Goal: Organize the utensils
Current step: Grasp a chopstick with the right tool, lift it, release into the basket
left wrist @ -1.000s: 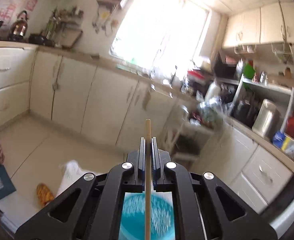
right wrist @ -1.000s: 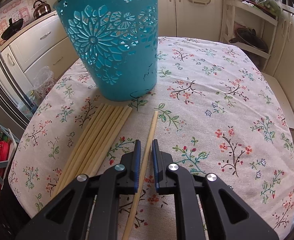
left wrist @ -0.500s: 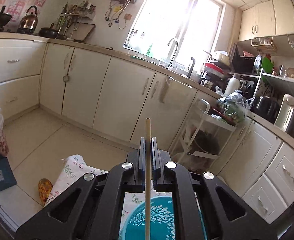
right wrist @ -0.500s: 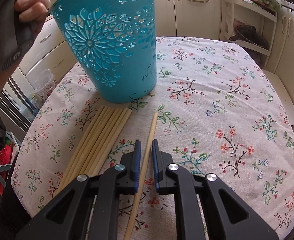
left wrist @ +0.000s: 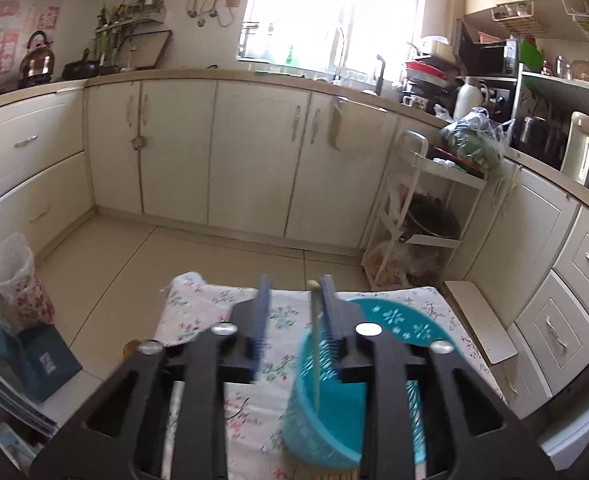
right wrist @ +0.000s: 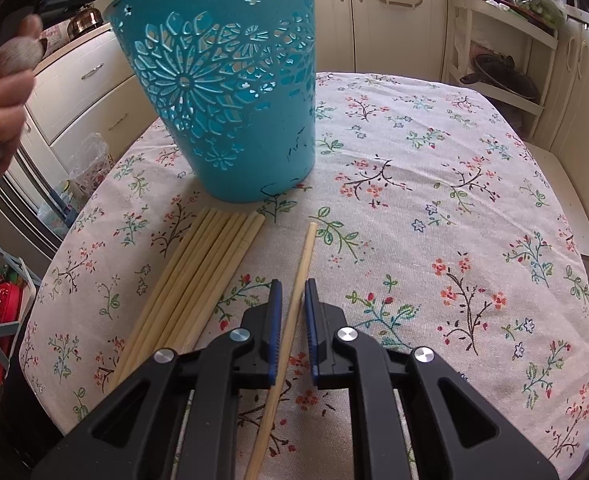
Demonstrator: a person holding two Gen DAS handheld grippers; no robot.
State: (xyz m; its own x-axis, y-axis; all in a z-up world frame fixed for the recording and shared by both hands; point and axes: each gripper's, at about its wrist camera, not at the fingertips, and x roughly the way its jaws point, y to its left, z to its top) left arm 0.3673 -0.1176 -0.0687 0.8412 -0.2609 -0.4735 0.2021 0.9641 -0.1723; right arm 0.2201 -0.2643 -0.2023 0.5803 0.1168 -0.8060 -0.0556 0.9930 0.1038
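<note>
A teal cut-out basket (right wrist: pixel 222 92) stands on the flowered tablecloth (right wrist: pixel 454 200). In the left wrist view my left gripper (left wrist: pixel 294 284) hangs over the basket's rim (left wrist: pixel 394 324). Its jaws are opening. A chopstick (left wrist: pixel 314 340) stands between them, close to the right finger, with its lower end inside the basket, and the pads do not press it. My right gripper (right wrist: pixel 293 286) is low over the cloth and shut on a single chopstick (right wrist: pixel 304 252) that lies flat. A bundle of several chopsticks (right wrist: pixel 198 280) lies just to its left, below the basket.
A person's hand (right wrist: pixel 2 92) shows at the left edge beside the basket. Beyond the table stand cream cabinets (left wrist: pixel 254 152) and a white wire rack (left wrist: pixel 414 208). A plastic bag (left wrist: pixel 14 276) and a blue box (left wrist: pixel 48 360) sit on the floor at left.
My left gripper has sunk toward the basket, and its jaws have parted and let go of the chopstick, which now stands in the basket. The right gripper has not moved.
</note>
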